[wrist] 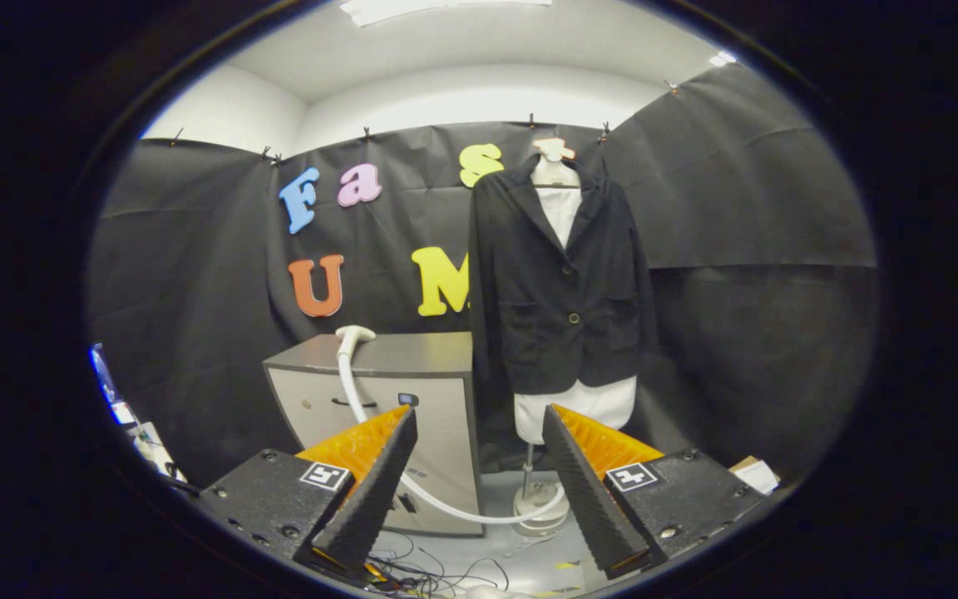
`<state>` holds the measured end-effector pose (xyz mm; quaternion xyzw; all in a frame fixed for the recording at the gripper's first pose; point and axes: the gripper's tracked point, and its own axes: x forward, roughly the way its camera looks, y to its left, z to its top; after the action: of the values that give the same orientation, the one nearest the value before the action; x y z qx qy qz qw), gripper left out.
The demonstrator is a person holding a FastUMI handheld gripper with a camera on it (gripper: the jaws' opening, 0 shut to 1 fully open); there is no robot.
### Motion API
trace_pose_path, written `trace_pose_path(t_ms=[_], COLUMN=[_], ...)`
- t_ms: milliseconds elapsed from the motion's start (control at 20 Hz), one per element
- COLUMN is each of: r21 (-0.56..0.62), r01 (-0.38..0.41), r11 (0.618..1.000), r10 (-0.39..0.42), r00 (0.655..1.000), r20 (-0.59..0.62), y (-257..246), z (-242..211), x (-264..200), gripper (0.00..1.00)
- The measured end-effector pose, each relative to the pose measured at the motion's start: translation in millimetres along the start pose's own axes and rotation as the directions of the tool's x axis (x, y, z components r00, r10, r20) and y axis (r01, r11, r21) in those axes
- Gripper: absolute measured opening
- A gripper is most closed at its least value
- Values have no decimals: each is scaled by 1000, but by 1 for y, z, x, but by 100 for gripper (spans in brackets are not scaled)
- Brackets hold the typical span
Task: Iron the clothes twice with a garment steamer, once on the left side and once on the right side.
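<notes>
We see the jacket [562,283], dark and buttoned at the waist, hanging on a mannequin [576,405] well beyond the fingers, at about one o'clock from the gap between them. A white shirt shows at the open collar and again below the jacket's hem. The mannequin stands on a thin pole with a round white base [539,509] on the floor, and that base sits in the gap between the two fingers, farther off. The steamer head [354,335] rests on top of a grey cabinet [396,399], at roughly eleven o'clock from the fingers and to the nine o'clock side of the jacket. From it a white hose [412,487] curves down the front of the cabinet and runs across the floor towards the mannequin's base. The gripper [479,424] holds nothing: its fingers stand wide apart, with the cabinet's corner, the hose and the pole showing through the gap. Near the fingers, at six o'clock, a tangle of thin cables [421,570] lies on the pale floor. At about four o'clock, past the right-hand finger, we see a small cardboard box [752,472] by the dark cloth wall.
</notes>
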<state>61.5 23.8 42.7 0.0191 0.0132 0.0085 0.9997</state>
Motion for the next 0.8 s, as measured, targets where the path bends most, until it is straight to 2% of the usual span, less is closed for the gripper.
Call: trace_pose_path(t_ms=[400, 550, 800], r21=[10, -9, -73], r01=[-119, -182, -309], r11=[993, 983, 948], r10=[119, 182, 301], r00=[992, 983, 948], r20=[-30, -40, -102], y=[64, 103, 185], z=[60, 80, 82], x=[114, 159, 236], gripper=[97, 97, 97])
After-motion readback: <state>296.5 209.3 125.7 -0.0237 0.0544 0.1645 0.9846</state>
